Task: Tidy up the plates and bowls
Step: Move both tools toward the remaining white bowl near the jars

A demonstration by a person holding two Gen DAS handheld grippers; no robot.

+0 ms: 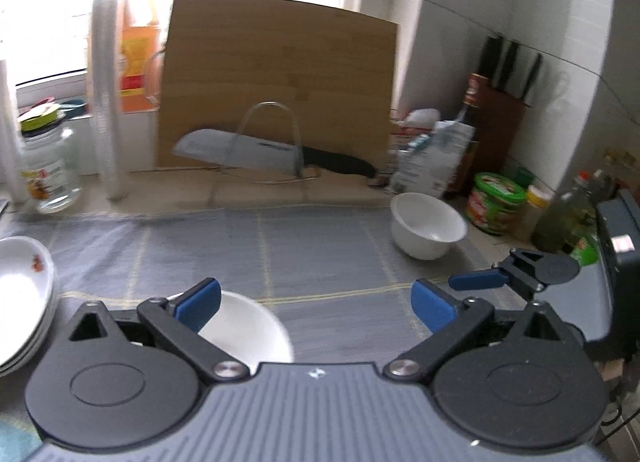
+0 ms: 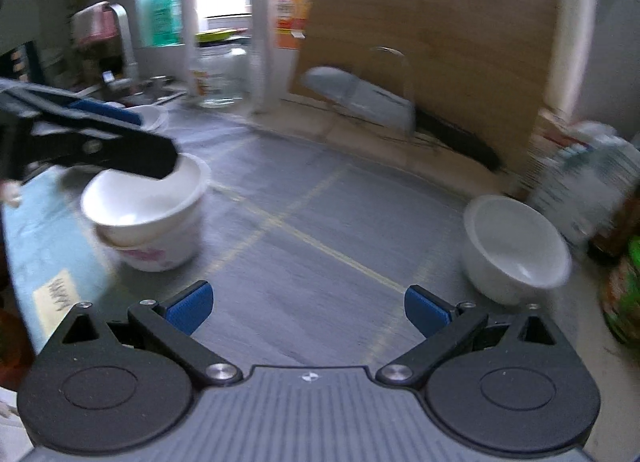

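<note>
Landmark for all positions: the grey checked mat (image 1: pixel 320 246) covering the counter.

Left gripper (image 1: pixel 316 302): jaws stand wide apart with nothing between the pads. It hangs above the mat's near edge, just over the stacked bowls.

Right gripper (image 2: pixel 306 308): jaws likewise wide apart and empty, above the mat's near right part.

Stacked bowls (image 2: pixel 148 214): on the mat's near left part, a plain white bowl sits nested in a larger bowl with a pink pattern. The nesting looks slightly crooked. Judged done: this pair is consolidated.

Plate stack (image 1: pixel 24 298): at the mat's left edge, several shallow plates lie piled, the top one carrying a small red motif. Judged done, though the count cannot be told.

Loose white bowl (image 2: pixel 516 250): at the mat's far right corner, upright, alone, well apart from the stacked bowls. Judged outstanding: it remains to be joined to the stack. The right gripper is the nearer of the two.

Beyond the mat's far edge: a cleaver (image 1: pixel 248 150) in a wire rack, with a wooden cutting board (image 1: pixel 280 74) leaning behind it. Neither concerns the task.
</note>
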